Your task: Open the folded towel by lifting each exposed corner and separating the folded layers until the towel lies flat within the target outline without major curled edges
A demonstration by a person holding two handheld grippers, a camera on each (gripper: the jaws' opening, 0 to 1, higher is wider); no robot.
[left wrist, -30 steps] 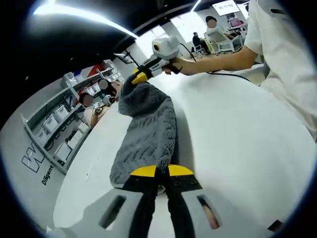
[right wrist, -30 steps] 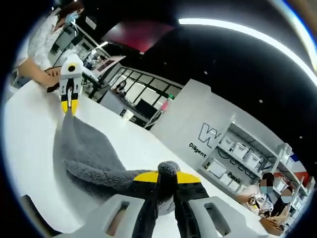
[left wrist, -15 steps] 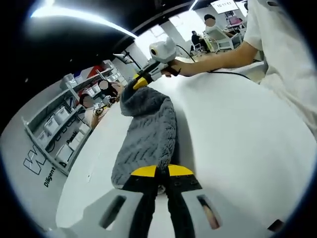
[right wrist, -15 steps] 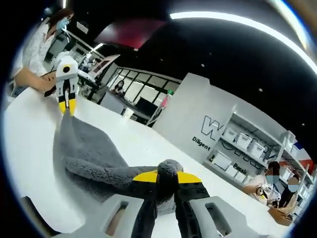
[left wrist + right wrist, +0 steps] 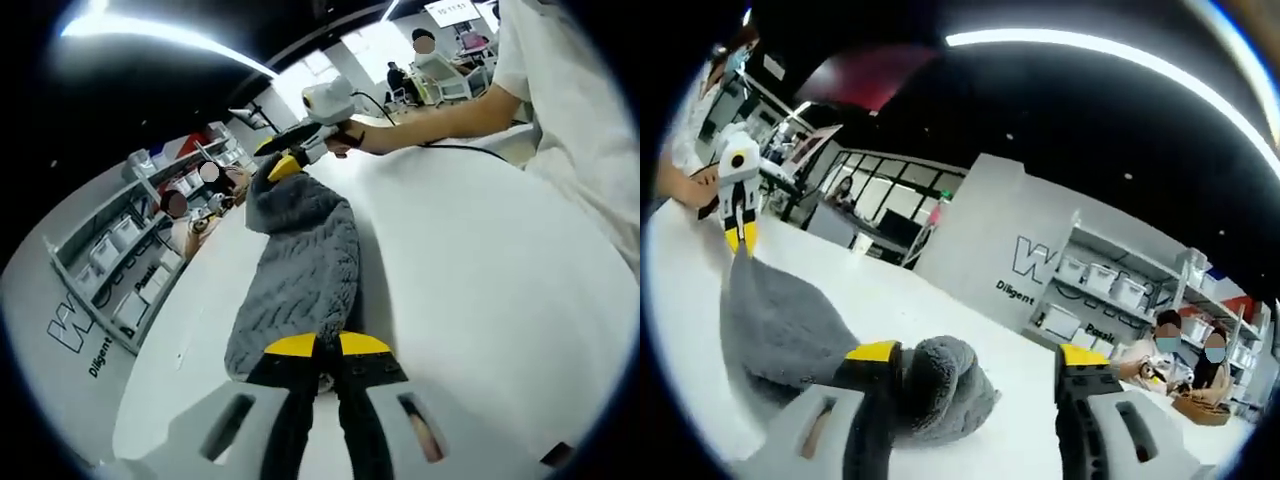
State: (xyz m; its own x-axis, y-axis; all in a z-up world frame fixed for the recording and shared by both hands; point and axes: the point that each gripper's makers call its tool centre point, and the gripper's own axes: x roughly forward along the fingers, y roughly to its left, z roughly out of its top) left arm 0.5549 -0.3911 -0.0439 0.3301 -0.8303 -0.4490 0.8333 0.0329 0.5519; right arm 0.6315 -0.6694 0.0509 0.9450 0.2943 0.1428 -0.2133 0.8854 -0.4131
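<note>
Two grippers work one grey towel [image 5: 300, 270] on a white table [image 5: 480, 300]. In the left gripper view, shelves with storage bins [image 5: 115, 265] stand off the table's left edge. The towel lies as a long bunched strip running from the near edge away toward the far side. The left gripper [image 5: 327, 345] has its yellow-tipped jaws closed together on the towel's near end. At the strip's far end the right gripper [image 5: 283, 160], held in a hand [image 5: 350, 138], hangs just above a raised hump of cloth with its jaws spread. A person in a white shirt [image 5: 580, 110] stands at the table's right edge.

In the right gripper view, the left gripper [image 5: 738, 238] pinches the towel's [image 5: 780, 325] far corner at the left, jaws together. The cloth spreads back toward the camera and ends in a rounded clump leaning against the right gripper's [image 5: 980, 355] left jaw, whose jaws stand wide apart, gripping nothing. More shelves [image 5: 1110, 295] stand behind at the right.
</note>
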